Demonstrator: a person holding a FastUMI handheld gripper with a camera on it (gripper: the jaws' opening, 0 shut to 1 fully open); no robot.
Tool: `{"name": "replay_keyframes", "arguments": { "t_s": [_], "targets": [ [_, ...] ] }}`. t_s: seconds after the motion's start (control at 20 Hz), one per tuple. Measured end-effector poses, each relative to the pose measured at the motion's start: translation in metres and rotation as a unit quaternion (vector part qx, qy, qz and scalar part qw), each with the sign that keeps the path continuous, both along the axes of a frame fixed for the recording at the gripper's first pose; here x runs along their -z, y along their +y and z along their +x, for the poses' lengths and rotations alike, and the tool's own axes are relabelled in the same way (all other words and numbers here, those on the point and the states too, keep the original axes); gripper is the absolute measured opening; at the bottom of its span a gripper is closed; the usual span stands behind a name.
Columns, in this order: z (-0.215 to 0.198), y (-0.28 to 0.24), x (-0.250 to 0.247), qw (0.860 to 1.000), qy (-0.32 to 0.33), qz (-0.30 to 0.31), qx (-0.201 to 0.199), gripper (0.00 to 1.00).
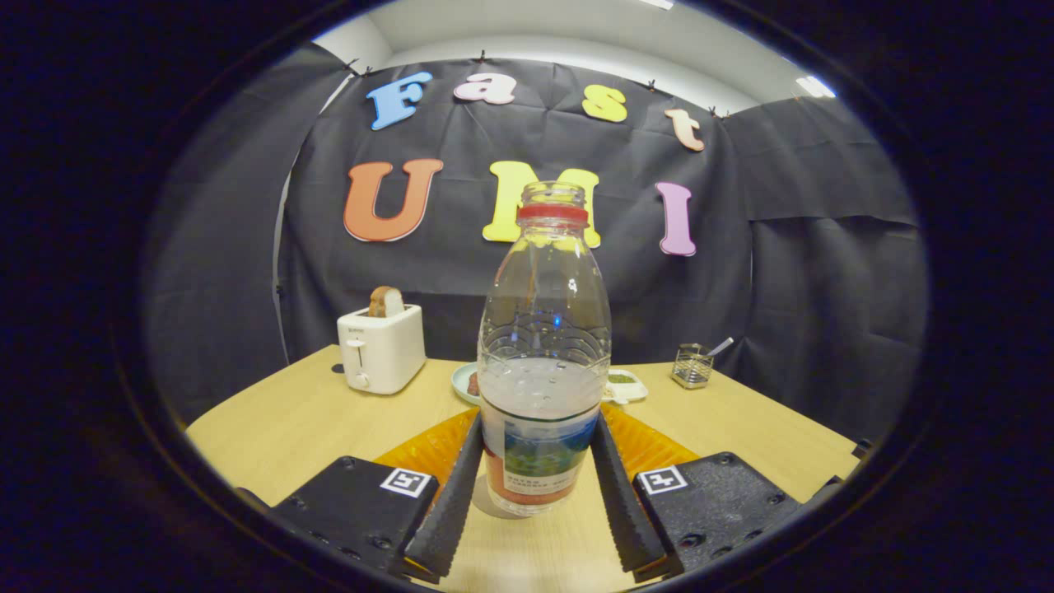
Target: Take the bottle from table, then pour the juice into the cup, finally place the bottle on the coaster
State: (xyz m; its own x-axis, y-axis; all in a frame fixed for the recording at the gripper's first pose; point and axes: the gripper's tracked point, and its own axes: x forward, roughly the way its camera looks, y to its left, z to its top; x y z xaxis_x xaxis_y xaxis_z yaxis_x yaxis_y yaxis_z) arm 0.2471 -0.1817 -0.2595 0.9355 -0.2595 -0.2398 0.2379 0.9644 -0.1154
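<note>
Black cloth hangs behind a pale wooden table [296, 428], with a strip of white wall and ceiling above it. On the table the bottle [543, 362] stands upright, clear plastic with a red ring below its open mouth, a printed label around its lower body and clear liquid filling it to just above that label. It sits between the two fingers of the gripper [535, 457], which comes in low and level over the tabletop, pointing straight towards the back wall. The left finger [451, 502] lies along the label's side and the right finger [619, 494] along the other; both appear to touch the bottle's lower part, though I cannot tell whether they press on it. The bottle's base looks to rest on the wood.

Beyond the fingers, on the left, a white toaster [381, 347] holds a slice of bread [384, 302] sticking up from its slot. Just behind the bottle lies a light plate [463, 384] with something brown on it, and a small white dish [624, 385] with green contents shows beside the bottle on the right. Further right a small glass holder [692, 366] stands with a utensil handle leaning out of it
</note>
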Motion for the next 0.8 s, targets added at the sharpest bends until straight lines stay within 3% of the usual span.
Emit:
{"name": "replay_keyframes", "arguments": {
  "t_s": [0.3, 0.8],
  "targets": [
    [0.033, -0.006, 0.048, 1.000, 0.029, -0.012, -0.003, 0.77],
    [0.049, 0.006, 0.088, 0.998, 0.056, 0.005, -0.031, 0.78]
  ]
}}
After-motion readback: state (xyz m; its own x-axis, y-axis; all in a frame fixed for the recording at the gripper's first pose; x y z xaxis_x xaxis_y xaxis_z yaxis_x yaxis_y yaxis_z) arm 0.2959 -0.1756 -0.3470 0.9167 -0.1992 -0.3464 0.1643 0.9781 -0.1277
